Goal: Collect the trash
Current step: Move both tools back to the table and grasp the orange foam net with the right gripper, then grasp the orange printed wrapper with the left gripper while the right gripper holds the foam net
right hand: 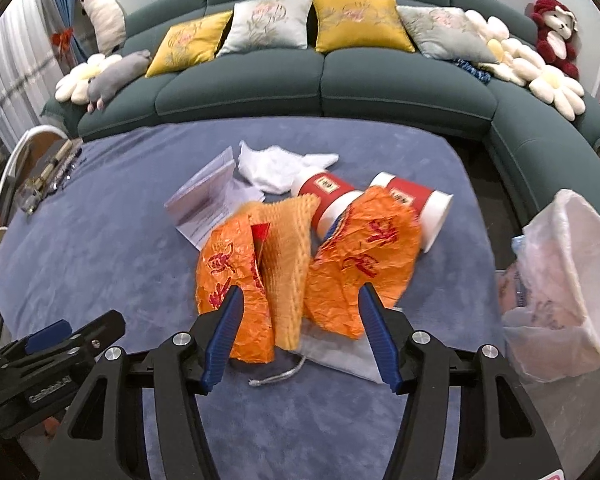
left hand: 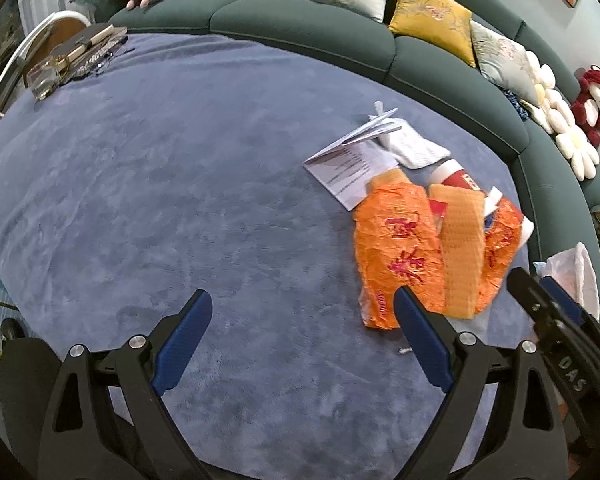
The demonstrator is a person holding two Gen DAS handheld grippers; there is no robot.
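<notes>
A heap of trash lies on the blue-covered table (right hand: pixel 100 248): two crumpled orange wrappers (right hand: pixel 360 264), a yellow honeycomb paper strip (right hand: pixel 288 264), two red-and-white paper cups (right hand: pixel 412 200), a white tissue (right hand: pixel 276 164), a folded leaflet (right hand: pixel 208 200) and a grey drawstring pouch (right hand: pixel 332 352). My right gripper (right hand: pixel 300 296) stands open just above the near side of the wrappers, its pads either side of the yellow strip without pressing it. My left gripper (left hand: pixel 300 300) is open over bare cloth, its right finger at the edge of an orange wrapper (left hand: pixel 396 240). The right gripper (left hand: pixel 540 286) shows at the right edge.
A bin with a white liner (right hand: pixel 572 272) stands off the table's right side. A dark green sofa (right hand: pixel 324 88) with cushions and plush toys curves behind the table. Books and a glass object (left hand: pixel 60 64) sit at the far left corner.
</notes>
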